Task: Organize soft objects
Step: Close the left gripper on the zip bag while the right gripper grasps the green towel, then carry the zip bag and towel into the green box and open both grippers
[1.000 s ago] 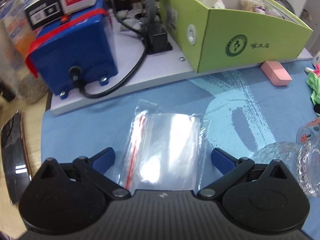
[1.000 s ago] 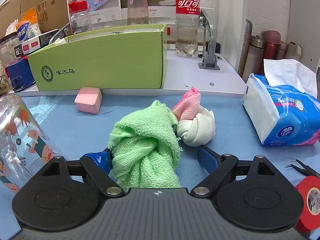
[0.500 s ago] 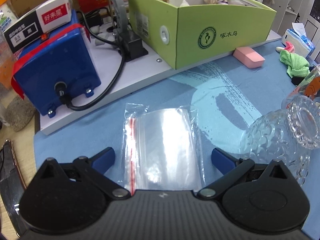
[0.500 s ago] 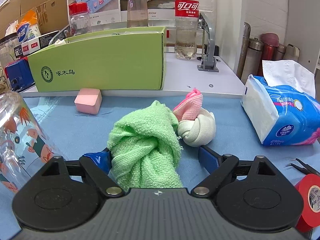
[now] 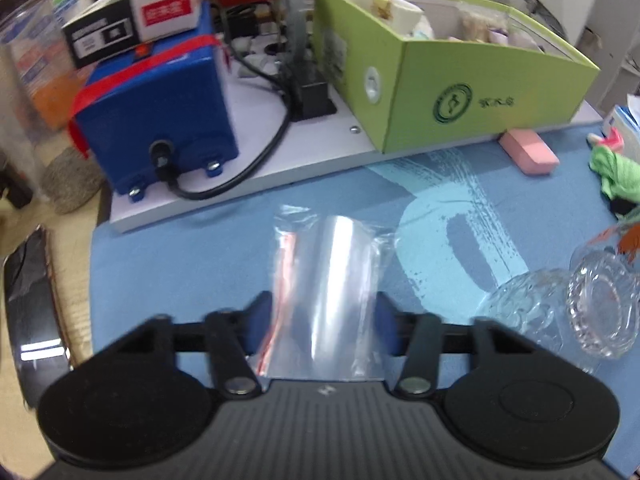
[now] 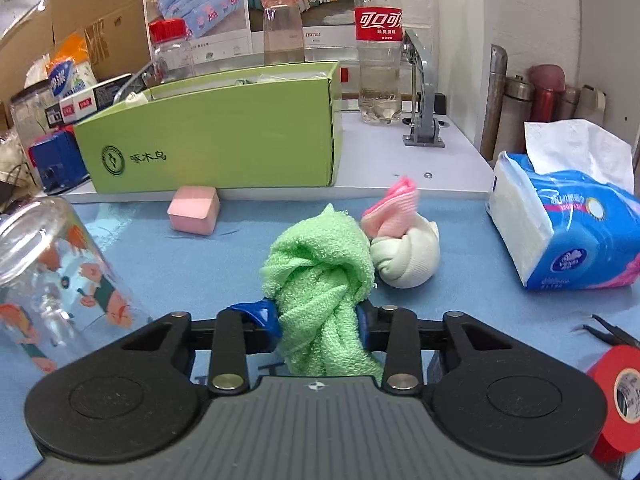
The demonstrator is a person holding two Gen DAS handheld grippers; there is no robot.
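Nearest to us in the left wrist view, our left gripper [image 5: 324, 316] has its two blue fingers [image 5: 259, 320] pinching a clear zip bag [image 5: 326, 280] with a red seal strip, which rests on the blue mat [image 5: 180, 256] covering the tabletop. To the right of the bag we see a cut-glass jar [image 5: 568, 312] lying on its side. Further back sits a blue machine [image 5: 160, 120] with a black cable, on a pale raised platform. In the right wrist view, our right gripper [image 6: 318, 320] has its fingers [image 6: 260, 316] closed around a knotted green towel [image 6: 320, 280], which stands on the mat directly in front of us. Touching the towel's far right side is a rolled bundle of cream and pink cloth [image 6: 404, 256]. A clear cup with cartoon prints [image 6: 52, 280] lies to our left, and a roll of red tape [image 6: 620, 392] sits at the lower right edge. A blue pack of tissues [image 6: 568, 232] sits further right on the mat. Beyond the towel we see a pink sponge block [image 6: 194, 210] against the platform edge. Behind that stands an open green box [image 6: 224, 148] holding items we cannot make out. At the very back is a cola-labelled bottle [image 6: 378, 52].
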